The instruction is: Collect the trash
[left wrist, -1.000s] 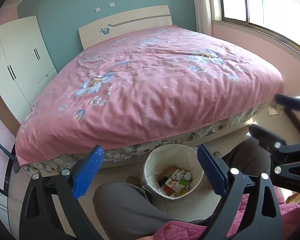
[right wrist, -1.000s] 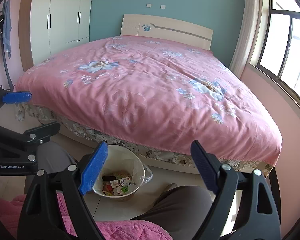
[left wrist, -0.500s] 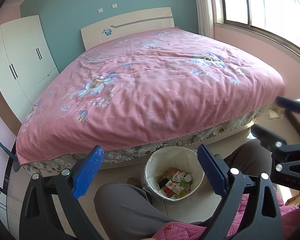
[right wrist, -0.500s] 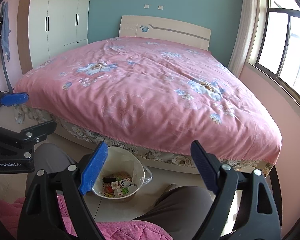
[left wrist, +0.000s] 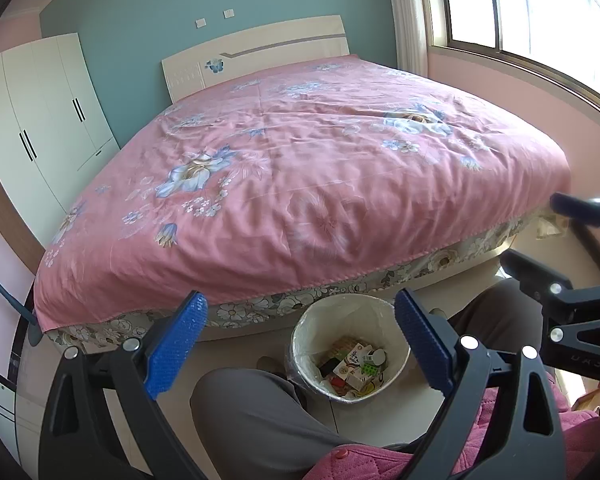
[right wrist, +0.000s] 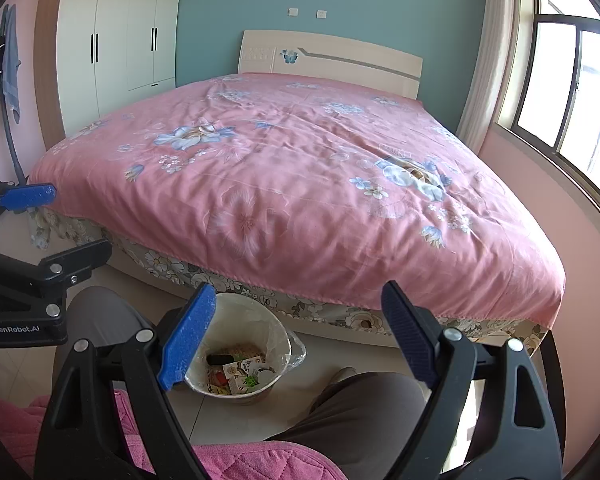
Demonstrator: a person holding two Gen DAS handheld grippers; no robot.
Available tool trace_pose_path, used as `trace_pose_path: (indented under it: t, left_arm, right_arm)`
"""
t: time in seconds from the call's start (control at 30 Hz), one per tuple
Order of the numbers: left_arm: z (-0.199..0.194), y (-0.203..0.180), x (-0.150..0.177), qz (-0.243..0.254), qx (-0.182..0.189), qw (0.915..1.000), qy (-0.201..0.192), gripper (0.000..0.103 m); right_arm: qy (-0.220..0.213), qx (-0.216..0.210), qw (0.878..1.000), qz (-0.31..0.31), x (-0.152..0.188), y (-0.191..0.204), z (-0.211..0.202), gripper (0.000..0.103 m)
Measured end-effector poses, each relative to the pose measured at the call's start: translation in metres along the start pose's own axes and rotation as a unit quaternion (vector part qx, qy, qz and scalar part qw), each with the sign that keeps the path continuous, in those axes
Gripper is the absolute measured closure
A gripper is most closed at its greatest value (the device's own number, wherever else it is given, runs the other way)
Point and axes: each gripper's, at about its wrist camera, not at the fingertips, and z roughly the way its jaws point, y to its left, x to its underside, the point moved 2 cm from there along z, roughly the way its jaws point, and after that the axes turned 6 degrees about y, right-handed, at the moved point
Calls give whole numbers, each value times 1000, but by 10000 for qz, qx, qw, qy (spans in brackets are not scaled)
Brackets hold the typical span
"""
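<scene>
Trash [left wrist: 356, 368]: already in lined bin [left wrist: 300, 336] on floor, just beside bed [left wrist: 308, 168], between knees. Left gripper [left wrist: 300, 340] and right gripper [right wrist: 296, 330]: jaws wide apart, holding nothing. No loose litter visible; probably near finished.

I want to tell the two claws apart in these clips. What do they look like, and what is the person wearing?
Both claws, left and right, match: black plastic frames with silver rivets and textured blue pads. The left claw's side reads "GenRobot.AI" in white. The person wears a pink quilted top and grey trousers.
</scene>
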Motion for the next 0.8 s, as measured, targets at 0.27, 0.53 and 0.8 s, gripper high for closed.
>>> trace_pose_path:
  t: [0.27,0.53,0.8]
  left_arm:
    - [1,-2,-2,105,194,9998,22,5]
    - [3,-1,-1,45,179,9998,49,5]
    - [7,3,2,-10,75,9998,170,5]
  right_arm:
    - [63,-41,10000,41,0,2,3,19]
    - [87,-56,9999,78,2,2,4,19]
    - [88,-55,9999,69,2,1,4,19]
